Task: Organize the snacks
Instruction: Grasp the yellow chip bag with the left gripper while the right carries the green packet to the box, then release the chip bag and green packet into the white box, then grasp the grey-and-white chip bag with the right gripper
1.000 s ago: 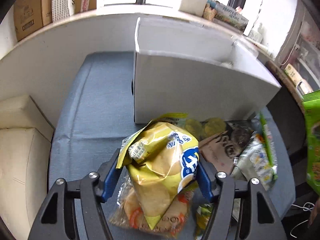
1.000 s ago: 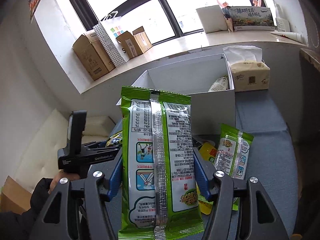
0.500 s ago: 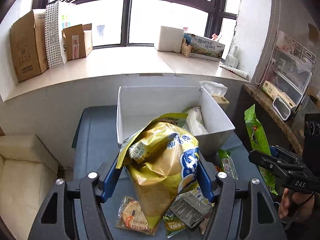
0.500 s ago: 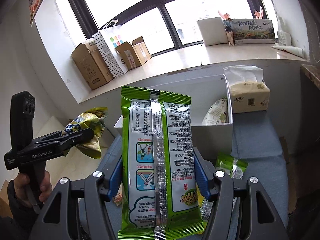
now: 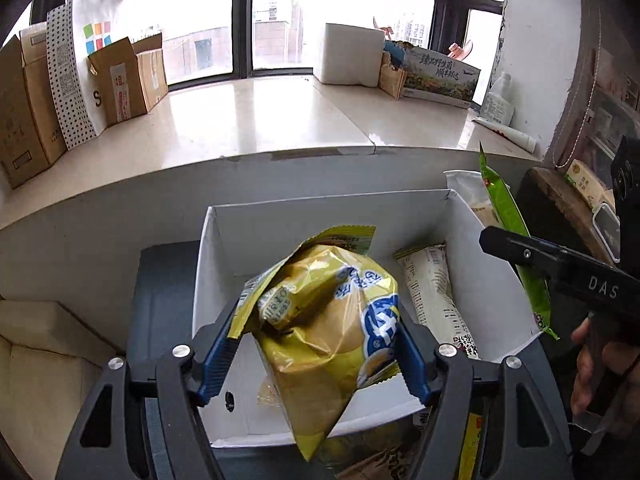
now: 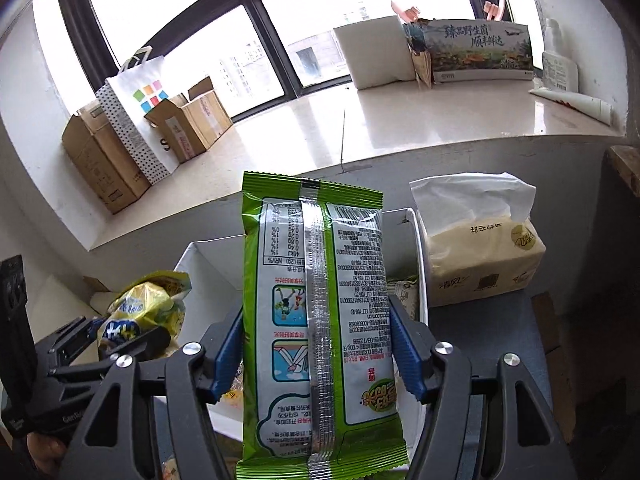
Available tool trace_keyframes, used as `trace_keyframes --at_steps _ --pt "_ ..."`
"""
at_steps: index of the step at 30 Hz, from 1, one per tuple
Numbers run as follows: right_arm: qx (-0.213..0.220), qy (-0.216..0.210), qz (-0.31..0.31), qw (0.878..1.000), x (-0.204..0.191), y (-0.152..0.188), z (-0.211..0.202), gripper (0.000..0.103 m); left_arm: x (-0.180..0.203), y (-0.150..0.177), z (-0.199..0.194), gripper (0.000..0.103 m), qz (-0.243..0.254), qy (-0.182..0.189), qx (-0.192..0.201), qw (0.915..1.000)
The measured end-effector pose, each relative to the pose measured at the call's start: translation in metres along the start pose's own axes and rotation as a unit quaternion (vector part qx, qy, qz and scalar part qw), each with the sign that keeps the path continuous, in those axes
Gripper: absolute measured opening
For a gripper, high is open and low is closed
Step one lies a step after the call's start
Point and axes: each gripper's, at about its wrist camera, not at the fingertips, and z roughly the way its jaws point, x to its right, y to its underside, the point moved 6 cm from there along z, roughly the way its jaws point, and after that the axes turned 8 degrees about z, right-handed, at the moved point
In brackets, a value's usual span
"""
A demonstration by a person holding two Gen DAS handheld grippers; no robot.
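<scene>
Green packet bottom cut off; white box floor mostly hidden.

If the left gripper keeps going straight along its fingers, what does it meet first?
Probably the inside of the white box. The left gripper, shut on the yellow chip bag, points into the box's open top, with the white packet lying just right of that line. Depth is uncertain.

A puffy yellow chip bag with blue lettering hangs upright, pinched at its sides, above an open white box. Inside the box, a white snack packet leans against the right wall. A flat green snack packet, back seam showing, is held upright above the box's right side.
</scene>
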Motion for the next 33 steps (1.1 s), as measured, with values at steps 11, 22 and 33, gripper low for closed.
trace_keyframes --at_steps 11,22,33 --pt "0.032 0.017 0.009 0.999 0.016 0.009 -0.020 0.103 -0.009 0.011 -0.023 0.103 -0.016 0.019 0.023 0.9994" --pt "0.053 -0.055 -0.096 0.992 -0.043 0.097 -0.108 0.103 0.007 0.075 -0.101 0.103 0.023 0.004 0.055 0.9982" --pt "-0.004 -0.019 -0.180 0.984 -0.054 0.221 -0.104 0.103 0.021 0.196 -0.136 0.103 -0.026 0.024 0.036 0.9987"
